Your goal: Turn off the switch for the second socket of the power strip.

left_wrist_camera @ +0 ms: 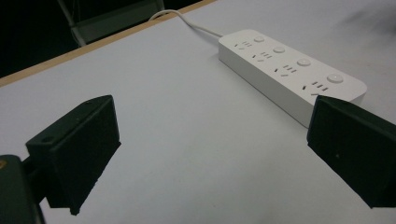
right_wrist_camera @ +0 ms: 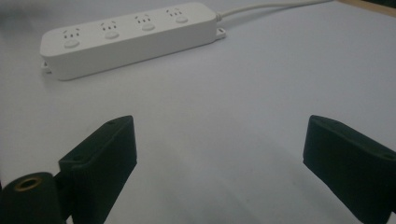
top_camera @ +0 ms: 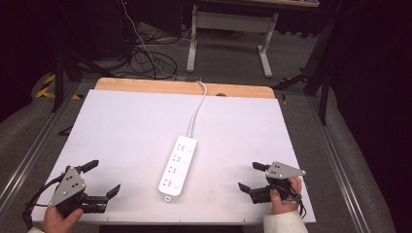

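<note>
A white power strip (top_camera: 178, 166) with several sockets lies flat in the middle of the white table (top_camera: 126, 126), and its white cord (top_camera: 197, 109) runs to the far edge. My left gripper (top_camera: 102, 178) rests at the near left corner, held by a hand, open and empty. My right gripper (top_camera: 251, 176) sits at the near right, open and empty too. In the left gripper view the power strip (left_wrist_camera: 292, 72) lies ahead and to the right of the jaws. In the right gripper view the power strip (right_wrist_camera: 128, 37) lies ahead to the left.
A strip of bare wood (top_camera: 184, 88) borders the table's far edge. Beyond it stand the white legs of another table (top_camera: 265, 53) and loose cables (top_camera: 145, 58) on the grey floor. Metal rails (top_camera: 29, 150) run along both sides.
</note>
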A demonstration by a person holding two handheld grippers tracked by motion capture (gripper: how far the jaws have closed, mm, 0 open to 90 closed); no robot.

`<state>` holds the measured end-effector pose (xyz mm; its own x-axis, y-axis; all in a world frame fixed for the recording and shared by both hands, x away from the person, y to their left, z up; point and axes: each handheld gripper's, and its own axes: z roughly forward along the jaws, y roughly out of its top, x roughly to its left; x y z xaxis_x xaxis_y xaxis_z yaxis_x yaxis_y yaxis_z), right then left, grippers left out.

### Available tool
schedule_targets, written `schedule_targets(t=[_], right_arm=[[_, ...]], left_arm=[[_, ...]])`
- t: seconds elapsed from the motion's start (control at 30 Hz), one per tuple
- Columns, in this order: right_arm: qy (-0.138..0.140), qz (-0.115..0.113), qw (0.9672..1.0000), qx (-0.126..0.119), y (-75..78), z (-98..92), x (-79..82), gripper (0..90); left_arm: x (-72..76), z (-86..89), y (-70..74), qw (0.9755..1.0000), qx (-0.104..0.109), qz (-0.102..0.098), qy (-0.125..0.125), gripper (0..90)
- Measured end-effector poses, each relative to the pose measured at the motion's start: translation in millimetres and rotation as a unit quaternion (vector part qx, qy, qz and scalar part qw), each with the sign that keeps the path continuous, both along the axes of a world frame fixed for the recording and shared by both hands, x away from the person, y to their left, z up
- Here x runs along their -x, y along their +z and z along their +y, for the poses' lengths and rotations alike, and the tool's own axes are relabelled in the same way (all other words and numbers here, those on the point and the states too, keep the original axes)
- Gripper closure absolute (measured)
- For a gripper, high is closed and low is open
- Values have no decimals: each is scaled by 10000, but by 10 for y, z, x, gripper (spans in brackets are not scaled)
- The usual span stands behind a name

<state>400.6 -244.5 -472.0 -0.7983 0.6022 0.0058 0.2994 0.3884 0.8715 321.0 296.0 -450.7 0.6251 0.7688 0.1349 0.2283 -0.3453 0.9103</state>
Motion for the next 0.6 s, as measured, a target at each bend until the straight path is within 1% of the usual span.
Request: schedule_targets(t=[0.13, 0.2, 0.23, 0.3, 0.33, 0.4, 0.43, 0.6], right_arm=[[-3, 118, 9999, 52, -58, -31, 24, 109], [10, 163, 9999, 32, -68, -37, 35, 108], [20, 177, 9998, 47, -67, -36, 33, 109], [-11, 122, 9999, 82, -53, -37, 23, 111], [-25, 95, 9999, 48, -43, -38, 19, 111], [-29, 60, 10000, 15, -32, -36, 21, 109], [-27, 55, 10000, 49, -29, -35, 25, 109], [-53, -23, 10000, 60, -18, -23, 36, 109]], left_arm=[[38, 15, -7, 10000, -2, -12, -33, 31], [35, 14, -6, 10000, -12, -56, -21, 31], [33, 5, -10, 10000, 1, -39, -21, 32], [20, -6, -16, 10000, -70, -59, -8, 31], [13, -7, -20, 9999, -99, -79, 4, 31], [9, -1, -24, 9999, -81, -66, 24, 31], [8, 5, -22, 9999, -75, -78, 36, 31], [-4, 20, -25, 9999, -69, -79, 62, 31]])
